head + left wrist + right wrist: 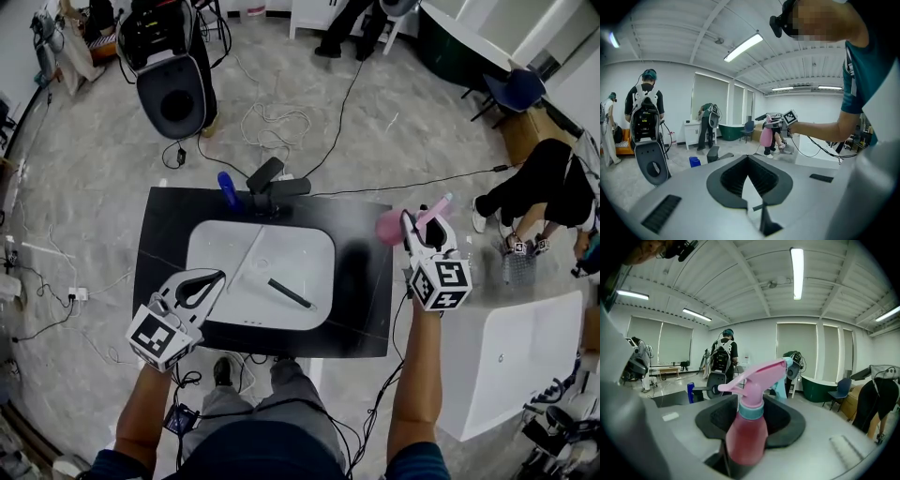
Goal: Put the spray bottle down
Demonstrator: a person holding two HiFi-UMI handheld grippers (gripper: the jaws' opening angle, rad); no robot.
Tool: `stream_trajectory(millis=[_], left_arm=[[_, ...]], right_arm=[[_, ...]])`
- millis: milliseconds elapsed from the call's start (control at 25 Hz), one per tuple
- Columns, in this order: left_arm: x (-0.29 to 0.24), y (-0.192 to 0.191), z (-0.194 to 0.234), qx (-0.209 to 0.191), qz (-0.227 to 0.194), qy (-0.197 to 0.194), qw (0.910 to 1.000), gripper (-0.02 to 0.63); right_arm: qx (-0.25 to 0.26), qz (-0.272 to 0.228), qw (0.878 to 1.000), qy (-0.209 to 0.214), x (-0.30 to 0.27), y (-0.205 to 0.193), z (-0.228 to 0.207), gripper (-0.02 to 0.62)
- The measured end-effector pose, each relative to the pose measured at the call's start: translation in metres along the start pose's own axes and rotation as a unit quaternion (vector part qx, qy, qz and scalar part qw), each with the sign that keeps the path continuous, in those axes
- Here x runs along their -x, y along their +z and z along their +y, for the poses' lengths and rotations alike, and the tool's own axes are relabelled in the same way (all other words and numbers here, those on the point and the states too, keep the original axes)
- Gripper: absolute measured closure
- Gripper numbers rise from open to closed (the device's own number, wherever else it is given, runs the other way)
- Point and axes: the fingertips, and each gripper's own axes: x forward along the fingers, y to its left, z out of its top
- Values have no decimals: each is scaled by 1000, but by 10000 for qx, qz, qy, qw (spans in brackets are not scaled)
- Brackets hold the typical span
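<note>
Black table (361, 300) edge is close: bring your right gripper (412, 230) (jaws clamped round the pink spray bottle (746, 432)) inward, then set it down upright.

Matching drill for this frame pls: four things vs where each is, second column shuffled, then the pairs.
1. spray bottle
2. black pen
3. blue object
4. left gripper

A. lying on the white board
B. empty, over the near-left part of the table
C. clamped in the right gripper
D. at the far edge of the black table

Pairs: 1-C, 2-A, 3-D, 4-B
</note>
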Motion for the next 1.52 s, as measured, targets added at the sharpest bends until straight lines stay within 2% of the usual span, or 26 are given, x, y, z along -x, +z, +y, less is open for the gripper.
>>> stream_trajectory(millis=[320, 840, 1040, 1320, 1520], left_arm=[[-37, -16, 9, 47, 174, -88, 9998, 601], [-99, -41, 26, 354, 321, -80, 9988, 601], [-119, -40, 30, 308, 399, -118, 9987, 601], [-111, -53, 31, 377, 395, -120, 9984, 601], [-111, -54, 32, 402, 397, -116, 9983, 601]], right_arm=[[19, 150, 9999, -64, -49, -46, -33, 417], [-53, 416, 9991, -100, -114, -111, -83, 417], [-61, 527, 9985, -119, -130, -128, -100, 417], [-32, 605, 9981, -97, -132, -147, -86, 416], [-19, 532, 9986, -61, -134, -146, -85, 413]])
